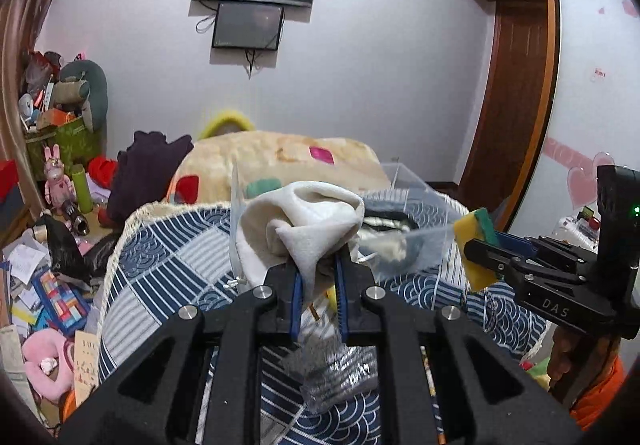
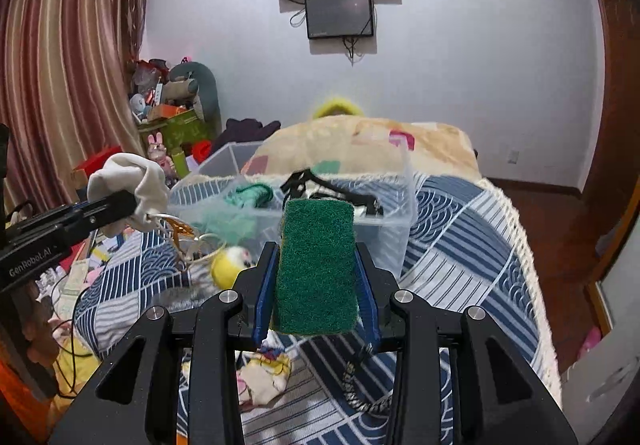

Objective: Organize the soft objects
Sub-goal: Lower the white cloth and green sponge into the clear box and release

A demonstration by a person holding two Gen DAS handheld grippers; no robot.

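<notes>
My left gripper (image 1: 319,277) is shut on a cream-white cloth pouch (image 1: 308,221) and holds it above the bed; it also shows at the left of the right wrist view (image 2: 128,181). My right gripper (image 2: 316,269) is shut on a green-and-yellow sponge (image 2: 316,265), held upright just before a clear plastic bin (image 2: 396,213). In the left wrist view the sponge (image 1: 476,245) and right gripper (image 1: 486,251) are at the right. The bin holds a teal cloth (image 2: 248,201) and a black-and-white item (image 2: 332,189).
A blue-and-white patterned bedspread (image 2: 460,237) covers the bed. On it lie a yellow plush ball (image 2: 228,265), cords (image 2: 180,233), a small printed cloth (image 2: 264,373) and a patterned strap (image 2: 364,397). A beige blanket (image 2: 360,145) lies behind. Clutter fills the floor at left (image 1: 40,285).
</notes>
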